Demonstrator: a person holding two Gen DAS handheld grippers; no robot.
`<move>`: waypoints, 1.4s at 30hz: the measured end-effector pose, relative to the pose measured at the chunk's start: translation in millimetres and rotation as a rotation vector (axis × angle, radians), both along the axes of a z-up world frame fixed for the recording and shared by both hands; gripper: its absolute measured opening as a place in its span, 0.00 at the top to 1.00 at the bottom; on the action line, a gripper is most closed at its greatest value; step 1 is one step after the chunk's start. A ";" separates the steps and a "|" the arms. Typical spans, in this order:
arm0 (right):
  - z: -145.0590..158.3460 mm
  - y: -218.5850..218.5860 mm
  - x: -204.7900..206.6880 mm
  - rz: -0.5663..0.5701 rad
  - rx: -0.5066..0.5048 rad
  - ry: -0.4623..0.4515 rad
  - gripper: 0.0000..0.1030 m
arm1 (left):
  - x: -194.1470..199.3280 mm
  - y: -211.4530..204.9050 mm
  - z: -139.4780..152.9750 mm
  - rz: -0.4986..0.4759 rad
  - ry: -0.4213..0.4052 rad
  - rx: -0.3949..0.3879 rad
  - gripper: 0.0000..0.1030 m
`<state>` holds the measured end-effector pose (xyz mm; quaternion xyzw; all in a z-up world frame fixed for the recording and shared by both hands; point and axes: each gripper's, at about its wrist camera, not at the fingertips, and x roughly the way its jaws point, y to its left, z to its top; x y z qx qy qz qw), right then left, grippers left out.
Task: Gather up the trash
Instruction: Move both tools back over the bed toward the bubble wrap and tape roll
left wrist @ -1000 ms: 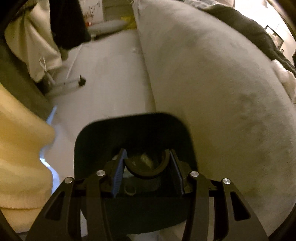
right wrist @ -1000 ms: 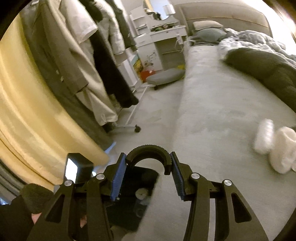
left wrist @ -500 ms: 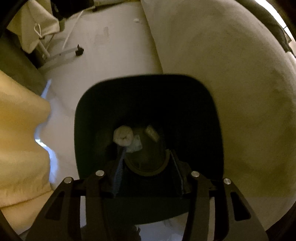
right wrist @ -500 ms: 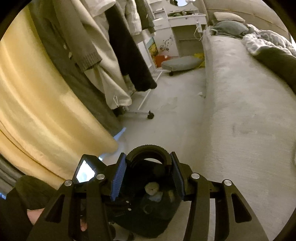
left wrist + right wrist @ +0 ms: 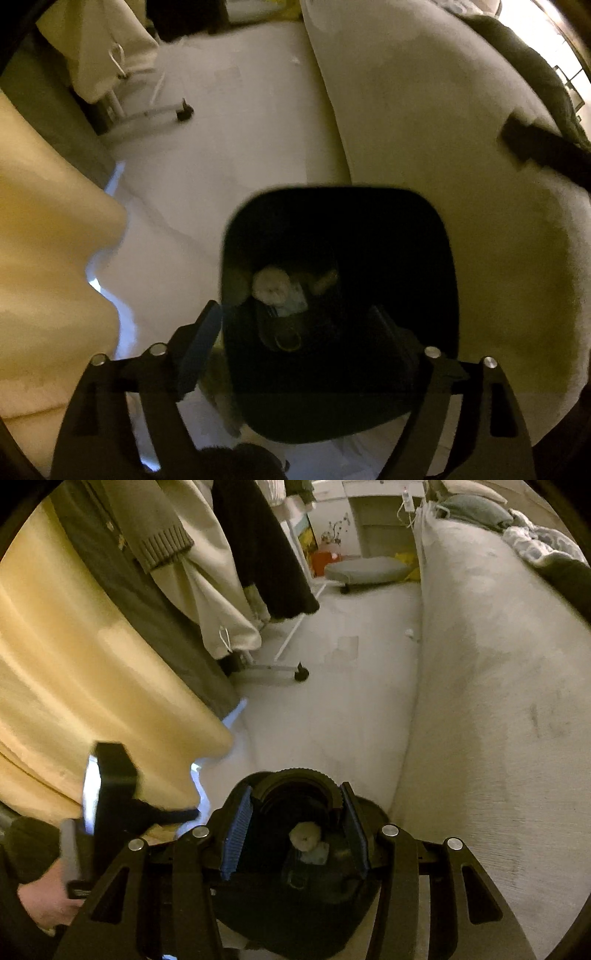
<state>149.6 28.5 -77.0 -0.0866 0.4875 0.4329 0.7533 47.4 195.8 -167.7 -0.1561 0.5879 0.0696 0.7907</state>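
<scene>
1. The black plastic waste bin with rounded corners [image 5: 338, 221] stands upright on the pale floor [image 5: 236, 147], mouth facing up, squeezed between the yellow curtain [image 5: 48, 236] and the side of the grey upholstered bed [image 5: 424, 110].
2. In the bin's bottom lie a crumpled white tissue ball [image 5: 270, 288] and, touching it, a pale bluish scrap of wrapper [image 5: 295, 304]; beside them sits a dark round piece with a ring, too dim to identify.
3. The black half-ring piece [image 5: 297, 781] is held with its arch upward and its open side facing down into the bin.
4. The left gripper [image 5: 295, 325] hangs over the bin's mouth; its jaws have just been opening and stand wide apart with nothing between them, the blue-padded fingers [image 5: 201, 339] spread to the bin's near rim.
5. The right gripper [image 5: 297, 816] is clamped about half-way on the half-ring, one blue ribbed pad [image 5: 238, 830] on each end, directly above the bin.
6. In the right wrist view a hand [image 5: 44, 897] at the left edge grips the other tool's handle.
</scene>
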 end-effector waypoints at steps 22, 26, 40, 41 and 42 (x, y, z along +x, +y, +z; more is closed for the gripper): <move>-44.3 36.3 -8.3 0.049 -0.140 0.043 0.53 | -31.8 24.8 108.3 0.008 -0.357 0.243 0.06; -51.6 35.5 -9.5 0.049 -0.159 0.051 0.53 | -39.4 29.0 131.6 0.040 -0.458 0.281 0.05; -51.3 32.6 -21.6 0.087 -0.172 0.047 0.35 | -44.6 38.0 177.9 0.136 -0.624 0.302 0.03; -49.5 32.3 -22.3 0.090 -0.171 0.044 0.34 | -46.7 38.9 180.3 0.140 -0.633 0.303 0.03; -48.3 32.3 -22.8 0.092 -0.168 0.040 0.32 | -47.0 39.8 183.2 0.145 -0.641 0.301 0.03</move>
